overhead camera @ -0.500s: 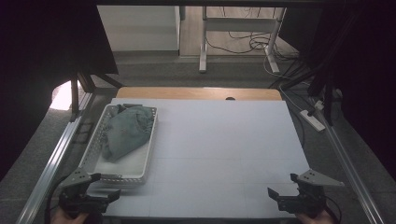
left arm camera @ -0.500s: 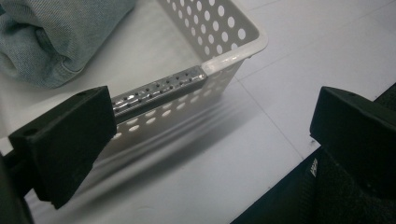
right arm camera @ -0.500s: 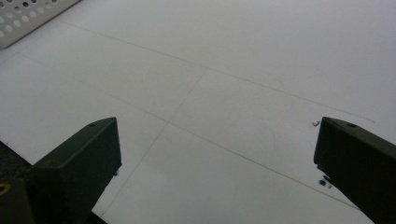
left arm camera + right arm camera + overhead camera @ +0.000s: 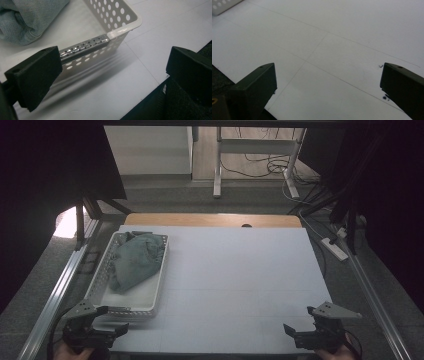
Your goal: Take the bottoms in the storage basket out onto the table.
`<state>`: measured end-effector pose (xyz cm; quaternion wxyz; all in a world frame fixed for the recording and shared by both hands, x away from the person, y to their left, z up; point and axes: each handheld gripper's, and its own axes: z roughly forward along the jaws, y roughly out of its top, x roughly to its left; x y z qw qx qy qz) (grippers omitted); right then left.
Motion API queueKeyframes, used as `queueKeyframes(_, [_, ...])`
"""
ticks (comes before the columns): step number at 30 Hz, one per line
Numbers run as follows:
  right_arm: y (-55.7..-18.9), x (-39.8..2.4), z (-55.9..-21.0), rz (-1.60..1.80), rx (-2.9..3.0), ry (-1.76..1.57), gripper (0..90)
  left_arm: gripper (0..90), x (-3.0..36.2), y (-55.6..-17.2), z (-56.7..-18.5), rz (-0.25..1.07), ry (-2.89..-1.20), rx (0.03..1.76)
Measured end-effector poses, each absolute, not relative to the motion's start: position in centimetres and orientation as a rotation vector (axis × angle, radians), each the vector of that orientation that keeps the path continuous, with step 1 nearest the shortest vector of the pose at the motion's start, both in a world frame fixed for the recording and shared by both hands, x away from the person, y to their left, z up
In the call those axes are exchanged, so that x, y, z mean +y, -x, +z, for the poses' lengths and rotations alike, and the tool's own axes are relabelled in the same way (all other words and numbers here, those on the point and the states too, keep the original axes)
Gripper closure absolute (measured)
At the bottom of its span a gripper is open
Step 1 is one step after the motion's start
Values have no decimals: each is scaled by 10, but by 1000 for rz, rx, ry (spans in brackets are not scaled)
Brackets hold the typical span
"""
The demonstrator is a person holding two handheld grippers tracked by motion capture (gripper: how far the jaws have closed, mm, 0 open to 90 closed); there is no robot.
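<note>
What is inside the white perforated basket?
A crumpled grey-blue cloth lies in the basket, filling its far part; the near floor is bare. Anything beneath the cloth is hidden.

No text, label or number can be read anywhere (surfaces look plain).

The left gripper (image 4: pixel 111 321) is a black, blocky tool with a flat grey three-cornered plate on top, seen at about seven o'clock in the high view. The right gripper (image 4: pixel 296 332), at about five o'clock, has the same build: dark body, angular jaws, grey three-cornered plate. A thin dark cable trails from it at the lower edge. In the gripper views each jaw is a matt black rectangular block with squared corners and a small round screw hole near its upper edge.
</note>
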<state>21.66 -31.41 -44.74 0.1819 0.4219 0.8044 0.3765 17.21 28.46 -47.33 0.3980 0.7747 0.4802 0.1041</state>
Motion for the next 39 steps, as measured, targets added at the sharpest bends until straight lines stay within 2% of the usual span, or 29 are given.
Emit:
queueKeyframes(15, [-218, -313, -448, 1062, 2296, -1183, 12, 0, 284, -174, -473, 234, -1967, 1201])
queueKeyframes(39, [-219, -312, -449, 1048, 2318, -1179, 14, 0, 283, -174, -460, 302, -1947, 1174])
